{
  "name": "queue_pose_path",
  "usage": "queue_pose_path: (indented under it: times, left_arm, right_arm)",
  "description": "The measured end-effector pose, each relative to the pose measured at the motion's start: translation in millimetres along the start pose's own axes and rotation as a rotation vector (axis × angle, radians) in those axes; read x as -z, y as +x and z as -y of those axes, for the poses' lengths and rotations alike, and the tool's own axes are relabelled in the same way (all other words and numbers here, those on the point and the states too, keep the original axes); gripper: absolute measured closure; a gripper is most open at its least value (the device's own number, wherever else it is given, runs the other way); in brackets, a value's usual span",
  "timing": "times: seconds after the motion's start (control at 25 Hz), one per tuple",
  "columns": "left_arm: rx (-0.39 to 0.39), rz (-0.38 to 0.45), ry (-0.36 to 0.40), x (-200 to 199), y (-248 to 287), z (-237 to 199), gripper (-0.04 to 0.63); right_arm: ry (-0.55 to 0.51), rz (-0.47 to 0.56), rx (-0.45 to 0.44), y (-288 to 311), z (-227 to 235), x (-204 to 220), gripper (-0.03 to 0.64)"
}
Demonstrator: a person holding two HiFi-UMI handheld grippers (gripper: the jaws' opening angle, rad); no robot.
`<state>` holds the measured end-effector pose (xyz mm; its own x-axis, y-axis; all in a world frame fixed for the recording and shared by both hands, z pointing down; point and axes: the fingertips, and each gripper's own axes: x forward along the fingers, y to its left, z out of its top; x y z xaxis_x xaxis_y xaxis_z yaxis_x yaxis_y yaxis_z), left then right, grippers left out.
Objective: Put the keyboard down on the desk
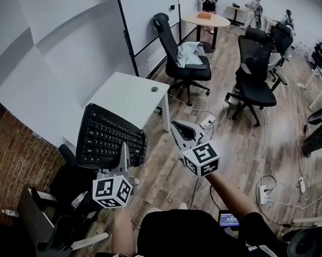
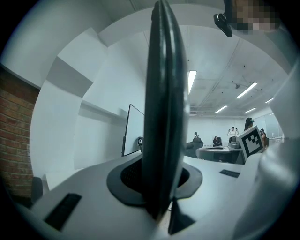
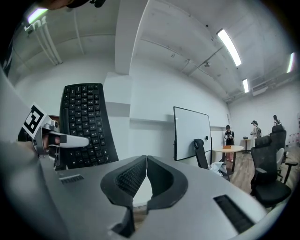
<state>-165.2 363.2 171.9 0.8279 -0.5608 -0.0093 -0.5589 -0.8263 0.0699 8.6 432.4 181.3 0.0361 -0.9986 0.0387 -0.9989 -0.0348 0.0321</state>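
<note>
The white tabletop [image 1: 129,100] at 11 o'clock is open across its top, bar a small round cap [image 1: 154,89] near its right edge. A wall [image 1: 53,66] shuts off 10 o'clock. A black office chair [image 1: 182,58] stands at 1 o'clock, a dark chair [image 1: 73,183] at 8 o'clock, and cables [image 1: 268,182] lie on the floor at 3 o'clock.

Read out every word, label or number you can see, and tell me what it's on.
Nothing can be read in any view.
Keyboard: the key legends show as white marks, too small to read.
Marker cubes: black-and-white square patterns only, no letters.
Whiteboard: no writing visible.
Small screen near the floor: too small to read.
</note>
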Motion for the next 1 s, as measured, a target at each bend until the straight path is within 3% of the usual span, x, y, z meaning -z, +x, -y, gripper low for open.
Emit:
queue_pose_path:
  times: [0.36, 1.0]
  left_arm:
    - [0.002, -0.014, 0.004, -1.5, 12.6, 10.7, 0.508]
    - [0.015, -0.002, -0.022, 1.5, 100.1, -45.0, 0.508]
  right_arm:
    - [0.029, -0.002, 0.007, 2.0, 17.2, 4.5, 0.575]
    - [0.013, -0.018, 0.026, 92.1, 53.8, 5.6, 0.575]
